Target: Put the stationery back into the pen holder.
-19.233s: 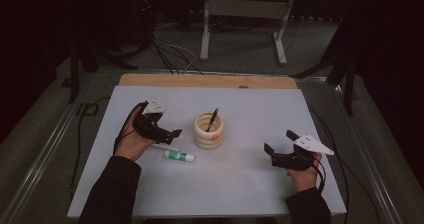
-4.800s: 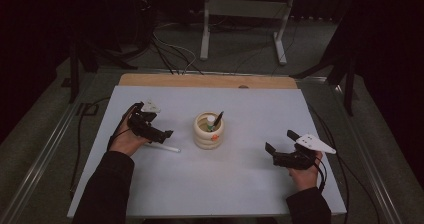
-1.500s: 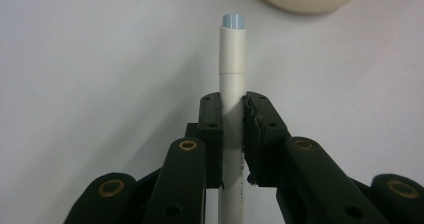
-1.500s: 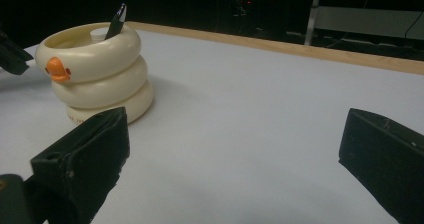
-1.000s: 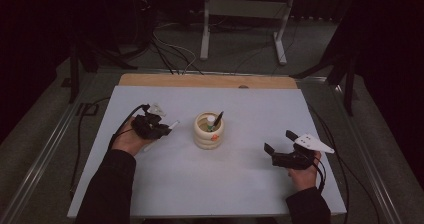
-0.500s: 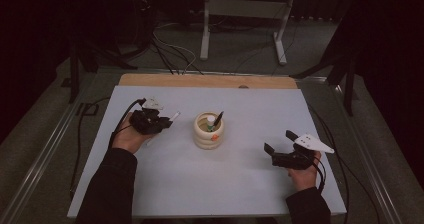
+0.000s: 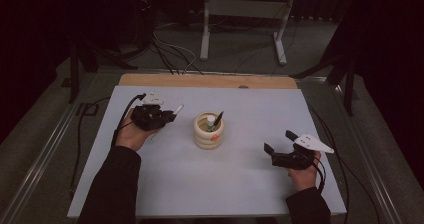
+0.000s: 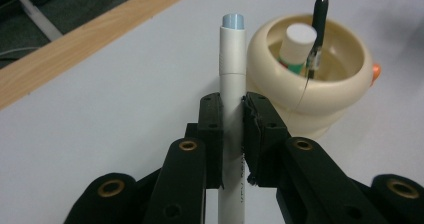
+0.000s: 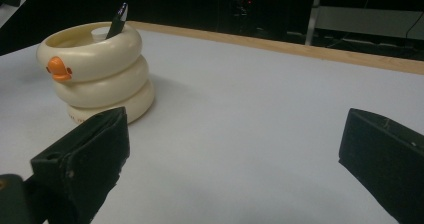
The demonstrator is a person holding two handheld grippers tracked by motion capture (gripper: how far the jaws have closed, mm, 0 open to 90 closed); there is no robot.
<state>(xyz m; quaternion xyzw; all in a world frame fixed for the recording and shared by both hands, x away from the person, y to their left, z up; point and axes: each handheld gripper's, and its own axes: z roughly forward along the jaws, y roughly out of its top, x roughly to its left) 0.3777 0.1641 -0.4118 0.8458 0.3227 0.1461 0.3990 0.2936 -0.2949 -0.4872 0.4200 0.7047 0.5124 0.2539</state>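
A cream ringed holder (image 7: pixel 208 131) with an orange duck bill stands mid-table; in it lean a black pen (image 7: pixel 218 119) and a white-capped stick (image 7: pixel 211 119). My left gripper (image 7: pixel 169 116) is lifted just left of the holder and is shut on a white pen (image 7: pixel 176 108). In the left gripper view its jaws clamp that white pen (image 8: pixel 232 79), whose blue-grey tip points up beside the holder (image 8: pixel 310 79). My right gripper (image 7: pixel 278 141) rests open at the table's right, nothing between its jaws. The right gripper view has the holder (image 9: pixel 95 71) at far left.
The white table top (image 7: pixel 240 184) has a wooden strip (image 7: pixel 205 80) along its far edge. Black cables trail off the table's left side (image 7: pixel 85 109). Behind the table, a metal stand (image 7: pixel 240 19) rises from a dark floor.
My left gripper has risen with the white pen and moved slightly toward the holder. The right gripper has stayed where it was.
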